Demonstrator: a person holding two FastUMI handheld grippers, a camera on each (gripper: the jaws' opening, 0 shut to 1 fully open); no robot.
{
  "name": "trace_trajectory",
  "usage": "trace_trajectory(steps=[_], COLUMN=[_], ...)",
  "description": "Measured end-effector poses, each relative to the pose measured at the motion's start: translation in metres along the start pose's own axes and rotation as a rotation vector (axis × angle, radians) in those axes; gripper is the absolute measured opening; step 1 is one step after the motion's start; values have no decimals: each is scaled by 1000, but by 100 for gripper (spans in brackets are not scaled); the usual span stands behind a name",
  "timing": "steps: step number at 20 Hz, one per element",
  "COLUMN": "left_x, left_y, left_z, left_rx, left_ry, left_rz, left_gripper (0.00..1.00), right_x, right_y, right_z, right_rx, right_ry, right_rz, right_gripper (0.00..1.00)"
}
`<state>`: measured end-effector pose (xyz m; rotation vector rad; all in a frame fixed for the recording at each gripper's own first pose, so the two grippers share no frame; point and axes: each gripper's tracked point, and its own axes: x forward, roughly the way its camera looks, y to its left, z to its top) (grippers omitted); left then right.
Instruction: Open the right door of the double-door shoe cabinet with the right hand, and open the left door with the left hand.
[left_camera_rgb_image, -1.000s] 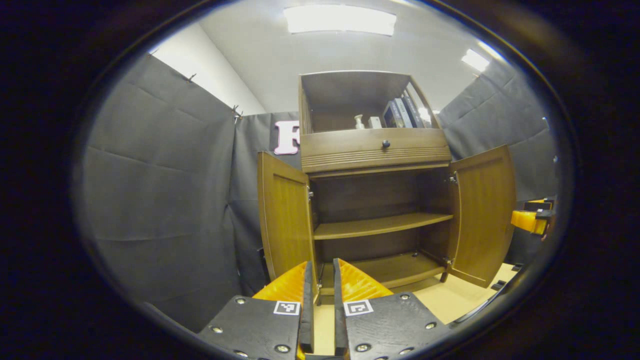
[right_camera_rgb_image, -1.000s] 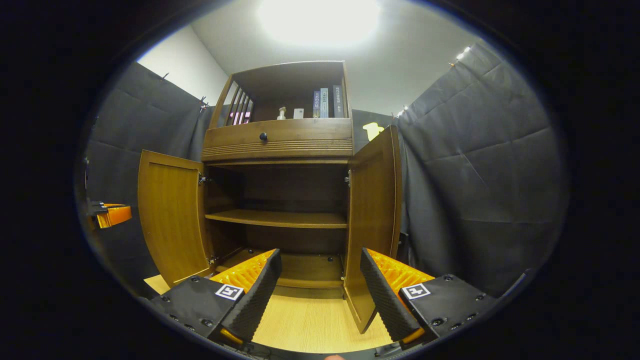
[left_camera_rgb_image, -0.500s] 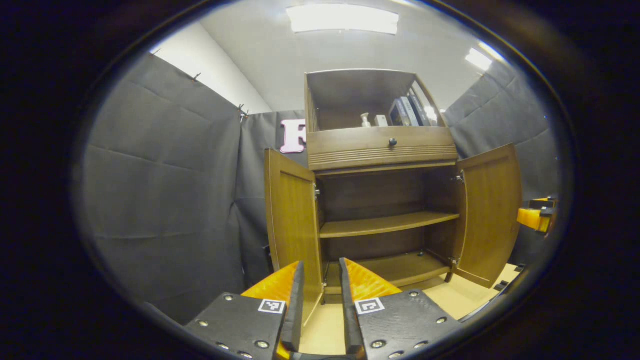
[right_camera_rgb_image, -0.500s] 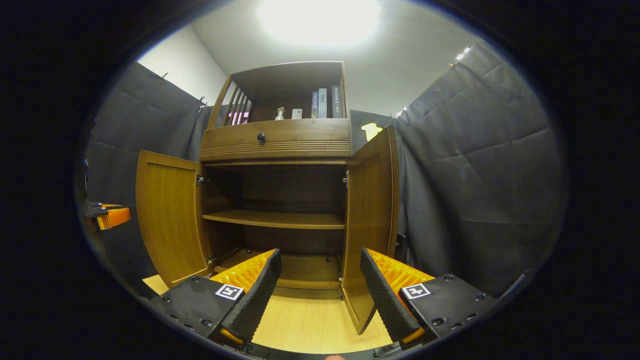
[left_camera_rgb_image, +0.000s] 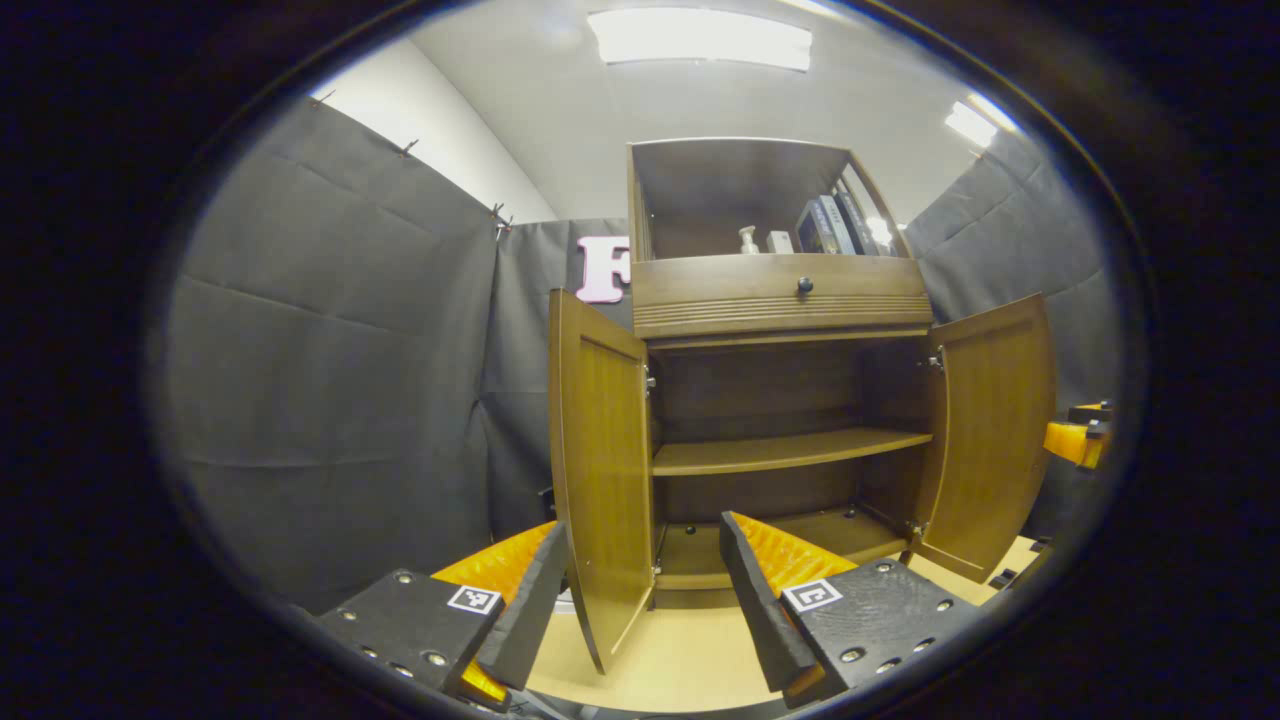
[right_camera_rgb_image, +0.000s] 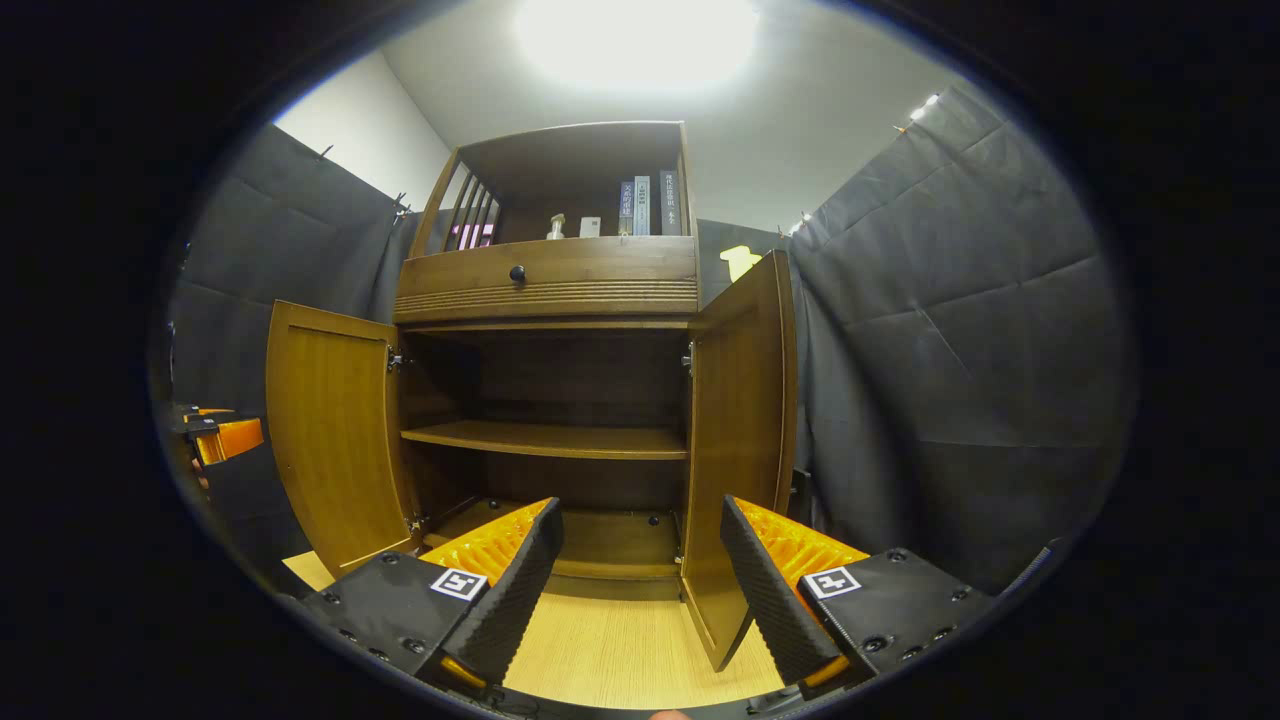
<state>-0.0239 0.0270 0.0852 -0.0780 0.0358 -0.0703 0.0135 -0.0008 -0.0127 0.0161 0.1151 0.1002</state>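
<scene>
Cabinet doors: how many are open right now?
2. The left door is swung out in front of the left tongs; the right door stands open ahead of the right tongs. No other doors visible.

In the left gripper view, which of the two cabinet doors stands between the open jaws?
The left door, the one hinged on the cabinet's left side. Its free edge stands between the left gripper jaws, which do not touch it. The right door is swung open far off.
</scene>
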Motion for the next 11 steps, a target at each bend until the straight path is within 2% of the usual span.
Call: trace_trajectory(steps=[1,2,4,6,7,8,11], left_x=[-1,-2,-4,-5,-5,-7,-9], left_y=[1,0,-2,-3,-3,-3,-4], left_z=[1,2,4,5,5,5,7], left_rx=[5,13,23,24,24,26,30], left_ry=[-3,-5,-9,-11,-11,-12,-17], left_rz=[2,5,9,11,12,14,17], left_gripper=[88,88,88,88,88,88,88], right_x=[0,1,2,1,1,1,-1], right_y=[0,0,0,0,0,0,-2], right_z=[0,1,0,2,1,2,2], right_rx=[-1,-1,-3,-4,-4,-5,-3], right_ry=[-1,-1,-3,-6,-7,-7,-11], right_rz=[0,1,0,-1,-1,-1,-6], right_gripper=[99,95,99,99,95,99,99])
